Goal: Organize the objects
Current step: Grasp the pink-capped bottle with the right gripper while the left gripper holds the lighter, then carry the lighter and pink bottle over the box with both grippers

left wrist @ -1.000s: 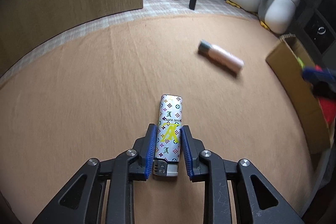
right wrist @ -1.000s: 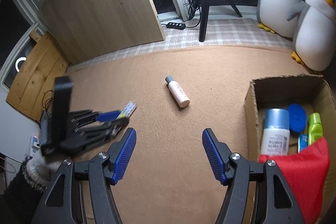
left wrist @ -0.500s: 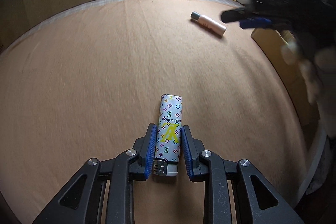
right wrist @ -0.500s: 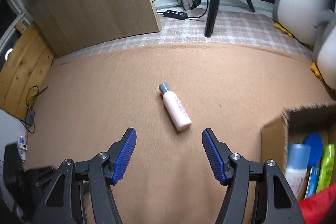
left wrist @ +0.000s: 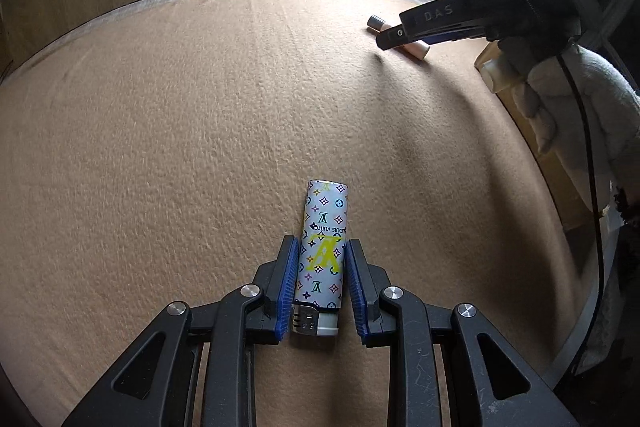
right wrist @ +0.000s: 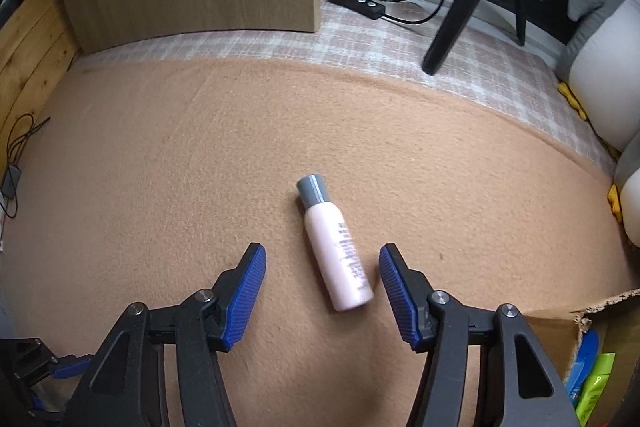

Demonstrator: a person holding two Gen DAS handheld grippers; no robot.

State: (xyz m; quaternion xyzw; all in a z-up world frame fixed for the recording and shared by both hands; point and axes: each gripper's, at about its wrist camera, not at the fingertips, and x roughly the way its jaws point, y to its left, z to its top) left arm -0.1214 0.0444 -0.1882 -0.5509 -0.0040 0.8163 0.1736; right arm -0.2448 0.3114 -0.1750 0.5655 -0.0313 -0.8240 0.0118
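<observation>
A: What is being gripped by the left claw (left wrist: 320,287)?

B: The patterned lighter (left wrist: 323,251) is clamped between its blue pads, its metal head toward the wrist and its base pointing away. It is held low above the tan blanket (left wrist: 180,147), apparently ready to be carried to the cardboard box (right wrist: 560,331).

A: And the right claw (right wrist: 320,287)?

B: Its jaws have just been closing, yet nothing is pressed: the pink bottle (right wrist: 336,247) is straddled, with blanket visible on both sides of it. The bottle is lying flat, left of the box, grey cap pointing away from the claw.

A: Why straddled lengthwise?

B: Probably so the pads can close across the narrow body (a round bottle may roll if nudged off-centre). The box, already holding other containers, seems the intended destination.
</observation>
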